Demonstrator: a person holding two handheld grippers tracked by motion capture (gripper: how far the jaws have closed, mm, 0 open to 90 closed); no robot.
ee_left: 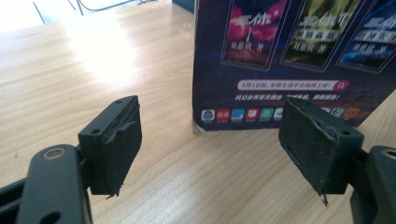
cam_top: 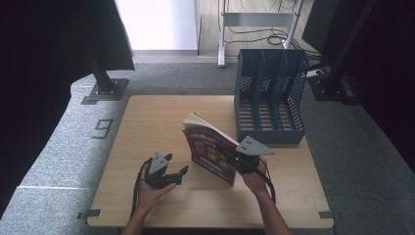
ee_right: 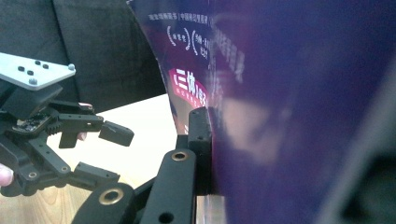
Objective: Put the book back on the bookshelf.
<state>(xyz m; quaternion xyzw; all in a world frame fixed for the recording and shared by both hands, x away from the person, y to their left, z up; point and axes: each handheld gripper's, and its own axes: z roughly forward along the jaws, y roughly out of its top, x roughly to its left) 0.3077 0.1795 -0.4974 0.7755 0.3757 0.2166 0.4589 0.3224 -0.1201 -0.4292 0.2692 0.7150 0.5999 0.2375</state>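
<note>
A book with a dark purple cover stands on edge in the middle of the wooden table, leaning, its pages fanned at the top. My right gripper is shut on its right side. In the right gripper view one jaw presses flat on the cover and the other jaw is hidden behind the book. My left gripper hovers low, just left of the book, open and holding nothing. In the left gripper view the book's lower corner stands on the table just beyond the open pads.
A blue slotted file holder with three compartments stands at the table's back right, behind the book. Bare tabletop lies to the left and front. Grey carpet surrounds the table, with stand bases at the back left and back right.
</note>
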